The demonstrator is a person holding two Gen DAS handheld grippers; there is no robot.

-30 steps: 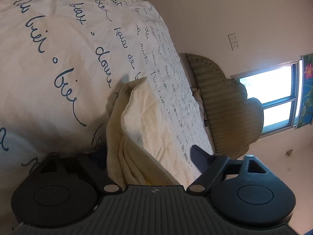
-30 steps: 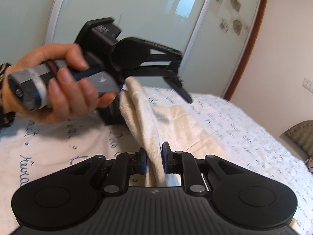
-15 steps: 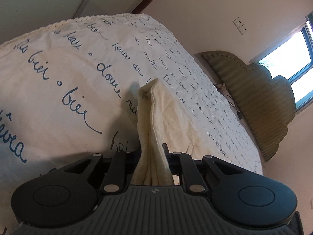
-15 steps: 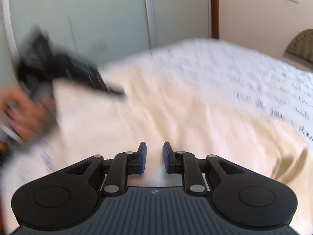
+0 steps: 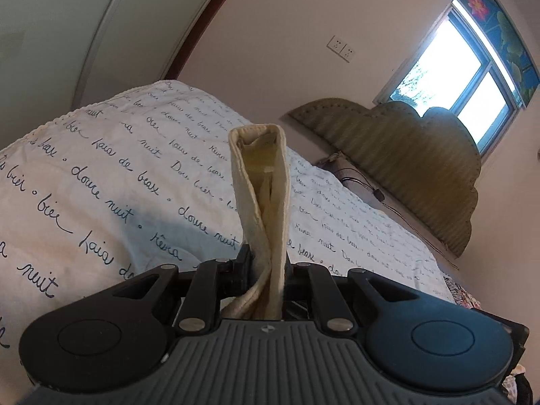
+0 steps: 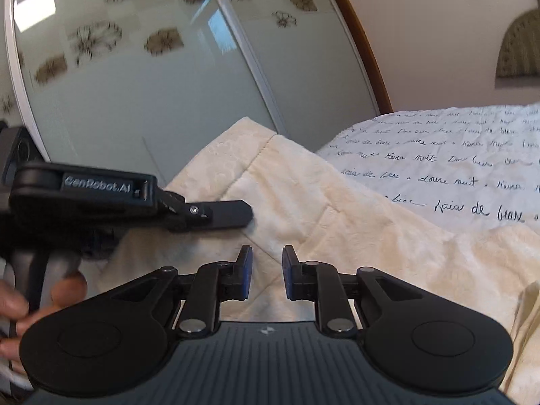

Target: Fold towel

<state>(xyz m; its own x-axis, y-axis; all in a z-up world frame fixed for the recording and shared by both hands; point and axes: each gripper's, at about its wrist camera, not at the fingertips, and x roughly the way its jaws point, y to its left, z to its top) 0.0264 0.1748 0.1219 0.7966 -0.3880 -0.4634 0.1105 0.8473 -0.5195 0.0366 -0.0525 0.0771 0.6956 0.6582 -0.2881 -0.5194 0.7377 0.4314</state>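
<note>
The cream towel [image 5: 260,175] stands up as a narrow folded strip between the fingers of my left gripper [image 5: 268,256], which is shut on it. In the right wrist view the same towel [image 6: 337,229] spreads wide over the bed, with the left gripper [image 6: 233,214] pinching it from the left. A hand [image 6: 67,287] holds that gripper's grip. My right gripper [image 6: 267,253] hovers just above the cloth. Its fingers stand a narrow gap apart, and no fabric is bunched between them.
A bedspread with blue handwriting [image 5: 101,168] covers the bed [image 6: 455,155]. An olive padded headboard [image 5: 405,155] and a window [image 5: 449,67] are at the far end. Frosted sliding doors [image 6: 168,84] stand close behind the towel.
My left gripper closed on the towel and tilted upward with it. My right gripper let go of the towel edge and swung round, so the spread cloth now lies ahead of it.
</note>
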